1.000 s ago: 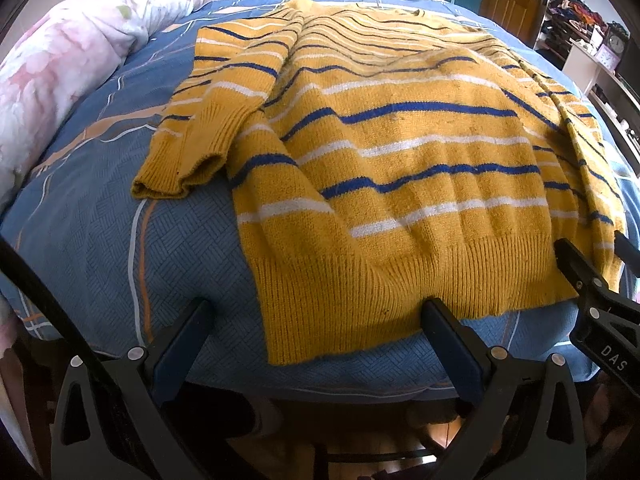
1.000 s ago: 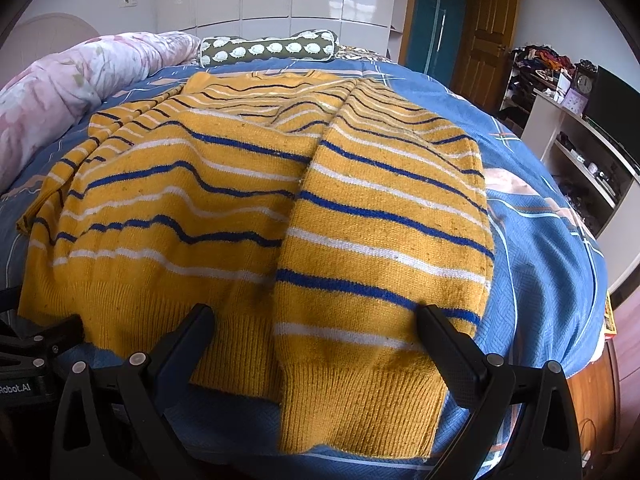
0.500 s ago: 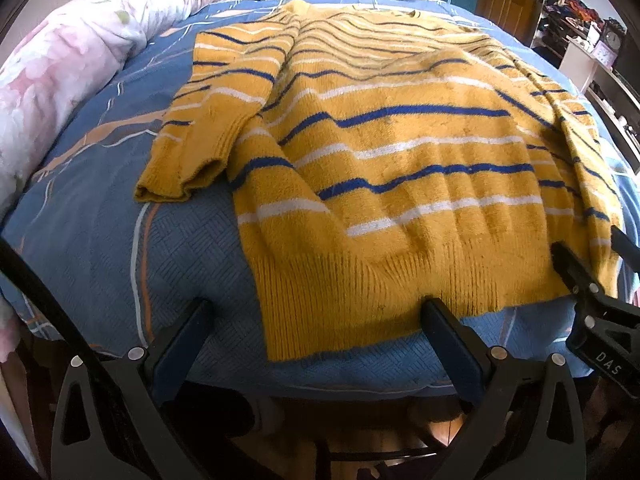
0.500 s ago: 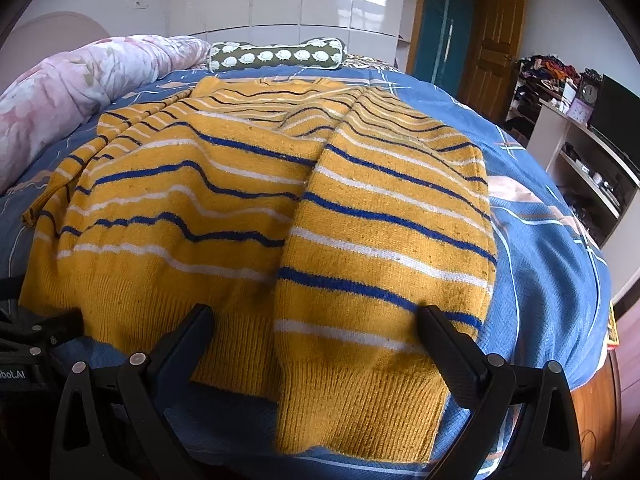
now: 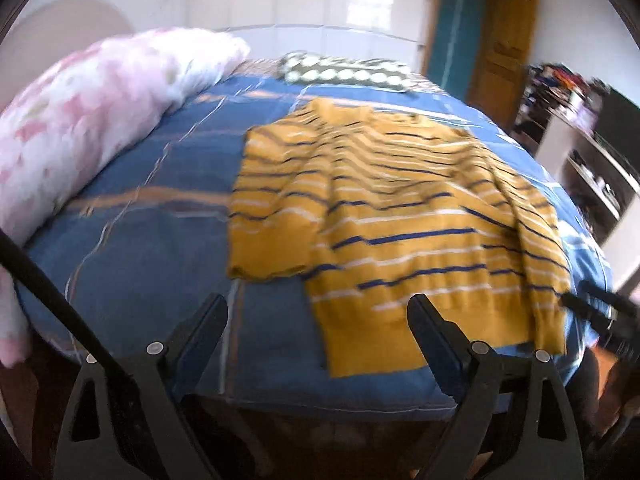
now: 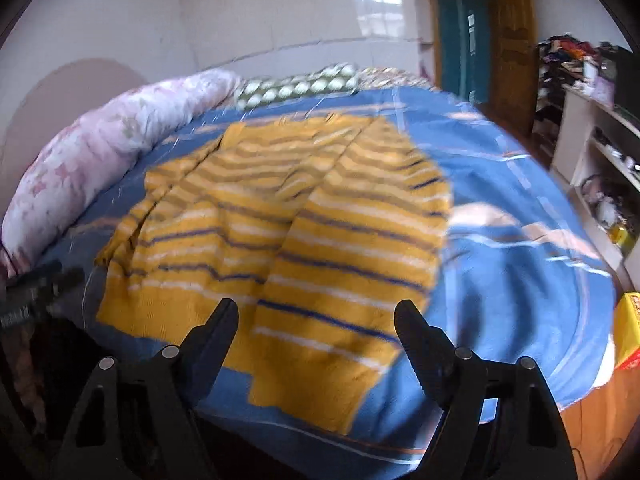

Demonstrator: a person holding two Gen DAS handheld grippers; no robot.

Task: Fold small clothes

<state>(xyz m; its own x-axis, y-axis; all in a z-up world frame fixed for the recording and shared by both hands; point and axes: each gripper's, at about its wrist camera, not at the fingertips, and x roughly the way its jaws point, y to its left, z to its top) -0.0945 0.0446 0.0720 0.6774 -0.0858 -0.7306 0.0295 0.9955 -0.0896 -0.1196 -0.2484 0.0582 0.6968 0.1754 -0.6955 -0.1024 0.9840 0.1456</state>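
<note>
Left hand-held gripper (image 5: 318, 314): jaws spread wide, empty, off the near bed edge. Right hand-held gripper (image 6: 316, 320): same, wide, empty. Yellow striped sweater (image 5: 400, 216) lies flat on the blue bedspread (image 5: 152, 240), both sleeves folded inward. Beyond: pink floral duvet (image 5: 80, 136) at left, patterned pillow (image 5: 344, 72) at the head. Both views motion-blurred.

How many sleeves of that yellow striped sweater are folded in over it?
2. One sleeve lies folded along the sweater's left side; the other sleeve covers its right side.
</note>
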